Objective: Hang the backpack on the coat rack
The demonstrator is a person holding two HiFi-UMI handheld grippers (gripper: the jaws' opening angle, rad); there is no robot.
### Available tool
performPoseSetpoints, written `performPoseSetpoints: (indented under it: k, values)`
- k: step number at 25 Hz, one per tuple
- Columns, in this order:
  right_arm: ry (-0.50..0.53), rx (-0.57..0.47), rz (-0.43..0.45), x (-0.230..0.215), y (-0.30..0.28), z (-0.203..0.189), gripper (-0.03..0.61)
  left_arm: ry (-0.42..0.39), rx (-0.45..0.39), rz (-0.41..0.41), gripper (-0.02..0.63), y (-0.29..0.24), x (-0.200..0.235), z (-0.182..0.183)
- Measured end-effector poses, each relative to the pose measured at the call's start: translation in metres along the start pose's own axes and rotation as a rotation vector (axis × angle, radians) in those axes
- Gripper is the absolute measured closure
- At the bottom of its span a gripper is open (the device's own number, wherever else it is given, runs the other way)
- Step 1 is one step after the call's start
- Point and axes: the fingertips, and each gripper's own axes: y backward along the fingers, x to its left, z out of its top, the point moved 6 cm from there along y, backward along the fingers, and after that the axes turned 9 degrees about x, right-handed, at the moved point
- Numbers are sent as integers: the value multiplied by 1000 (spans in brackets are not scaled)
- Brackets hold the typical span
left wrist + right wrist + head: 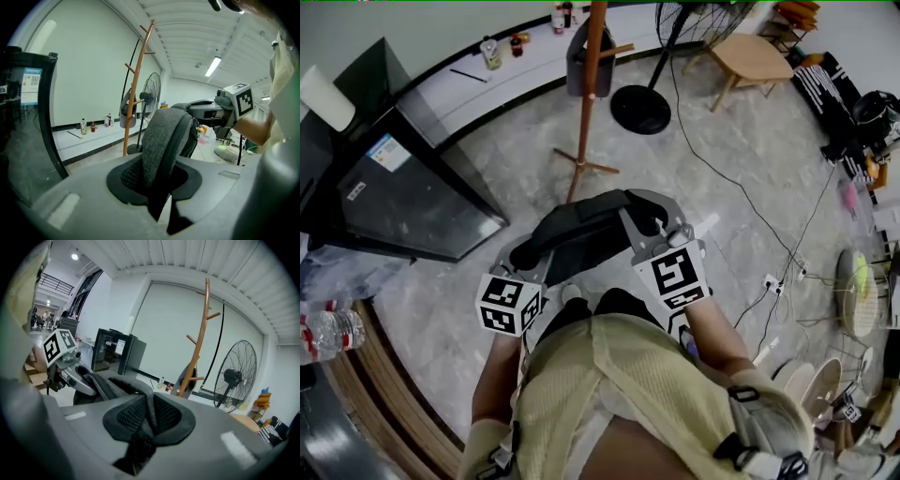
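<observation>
1. Far left there's a black glass-front cabinet (403, 187). It's well apart from the path to the rack, so I don't think it matters here.
2. The left gripper (157, 182) has its jaws clamped on a thick grey padded strap (166, 136) of the backpack. The pads aren't fully together because the strap fills the gap. My guess is it's holding the strap rather than the body because the strap is what has to go over a peg.
3. The backpack (581, 225) is in front of the person, slung between the two grippers. It looks to be off the floor and isn't on the rack yet. Holding it from both sides probably stops it swinging and keeps the strap spread open.
4. The coat rack (589, 84) is straight ahead and some way off. A dark grey bag (579, 58) already hangs on one of its lower pegs. The upper pegs look bare in the gripper views, so one of those seems the likely target.
5. The right gripper (149, 420) is also shut on strap material (112, 385), pinched thin between its mesh pads. It sits on the backpack's right side, mirroring the left.
6. Over on the right are a standing fan (639, 110), a wooden stool (750, 58) and loose cables (769, 234) on the floor. The cables look like a trip risk if the approach drifts that way.
</observation>
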Motion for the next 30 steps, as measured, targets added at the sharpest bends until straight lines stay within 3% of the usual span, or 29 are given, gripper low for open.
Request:
performPoseSetpoints:
  k: [8,30]
  values:
    - [-3,5,-17,-22,-33,13,532,-50,-17,9,546,-21,36,30]
    - [20,71,61,-115,-163,8,532,17,42,30,546,-128,115,80]
